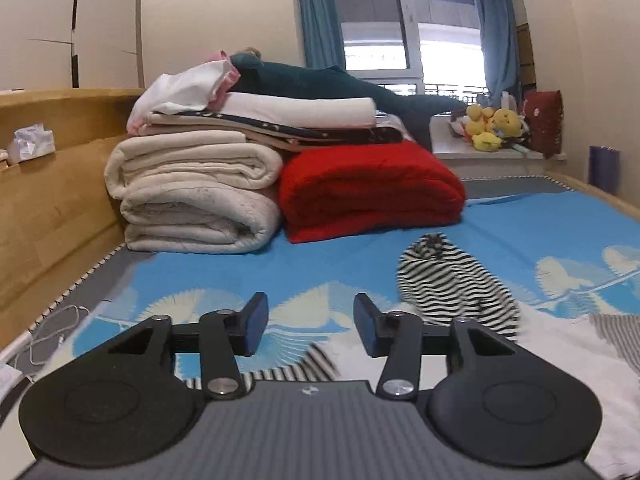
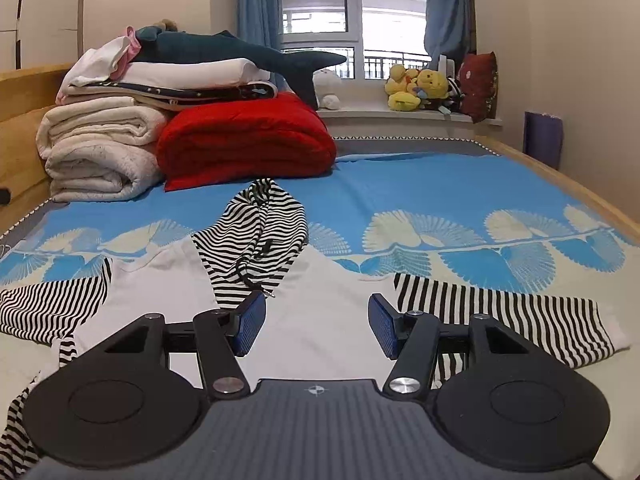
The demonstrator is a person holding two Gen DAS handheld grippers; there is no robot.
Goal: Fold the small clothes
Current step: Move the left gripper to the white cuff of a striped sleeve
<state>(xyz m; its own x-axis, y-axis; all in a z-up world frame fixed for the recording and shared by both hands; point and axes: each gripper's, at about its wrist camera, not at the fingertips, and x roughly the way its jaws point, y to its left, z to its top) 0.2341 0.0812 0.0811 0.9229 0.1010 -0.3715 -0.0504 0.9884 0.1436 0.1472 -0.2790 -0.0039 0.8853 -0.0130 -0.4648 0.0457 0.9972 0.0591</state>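
A small white hoodie [image 2: 312,320] with black-and-white striped sleeves and hood lies spread on the blue patterned bed cover [image 2: 440,200]. Its striped hood [image 2: 256,236] points toward the far end, and one striped sleeve [image 2: 512,312] stretches to the right. My right gripper [image 2: 316,322] hovers over the white body, open, with nothing between its blue pads. In the left wrist view the striped hood [image 1: 444,280] lies just right of my left gripper [image 1: 310,326], which is open and empty above the cover; the white body [image 1: 560,344] shows at the lower right.
Folded cream quilts [image 1: 192,196] and a red blanket [image 1: 368,192] are stacked against the wooden headboard [image 1: 48,184], with a plush shark on top. Yellow plush toys [image 2: 416,88] sit on the window sill. A white cable [image 1: 52,332] lies at the bed's left edge.
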